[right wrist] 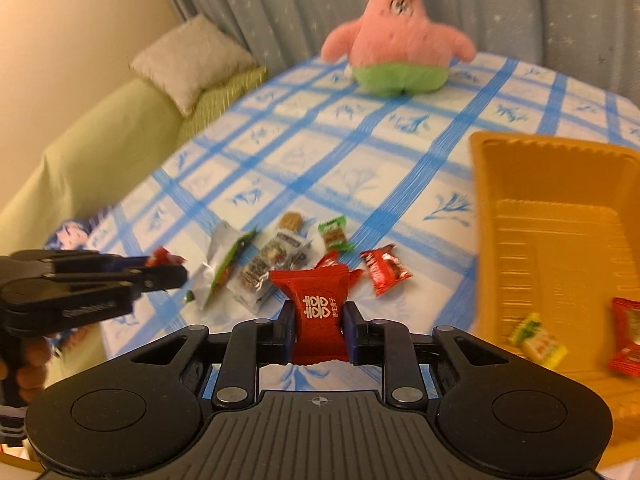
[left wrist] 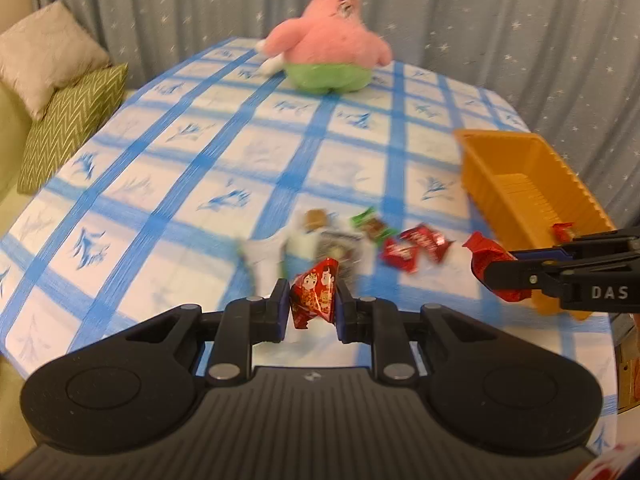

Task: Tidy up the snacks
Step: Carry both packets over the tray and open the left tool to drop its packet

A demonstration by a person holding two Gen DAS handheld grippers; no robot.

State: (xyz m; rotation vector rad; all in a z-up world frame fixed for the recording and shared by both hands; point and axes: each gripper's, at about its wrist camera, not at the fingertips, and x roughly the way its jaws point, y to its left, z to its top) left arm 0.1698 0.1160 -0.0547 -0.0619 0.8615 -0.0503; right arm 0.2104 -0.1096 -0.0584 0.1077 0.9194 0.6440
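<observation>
Far left, two cushions (left wrist: 56, 92) are stacked on a green sofa (right wrist: 92, 160), a pale one on a green zigzag one, right beside the bench (left wrist: 168, 168) with its blue-checked cloth. At the back of the bench sits a pink star plush toy (left wrist: 328, 36) in green shorts, upright, starry curtains (left wrist: 500, 20) behind it.

Now the left gripper (left wrist: 312, 304): its jaws are clamped on a red candy with cartoon figures (left wrist: 314, 298), lifted clear of the cloth. Just beyond it lies the loose pile of snacks (right wrist: 260, 264): a silver-and-green sachet, clear-wrapped bars, a small green-wrapped sweet (right wrist: 334, 234), and to the right two red wrapped candies (left wrist: 416, 246) lying close together, all on the cloth near the front edge. Blurry in the left view, sharper in the right one.

Moving right, the right gripper (right wrist: 319, 330) is pressed tight on a red pillow candy with white characters (right wrist: 318, 308), held upright between the pads, above the cloth. From the left camera, it sits just in front of the orange tray's near end.

Furthest right, the orange tray (right wrist: 520, 184) rests on the bench, ribbed floor mostly bare, with a yellow-green sweet (right wrist: 538, 338) and a red packet (right wrist: 628, 336) in its near end.
</observation>
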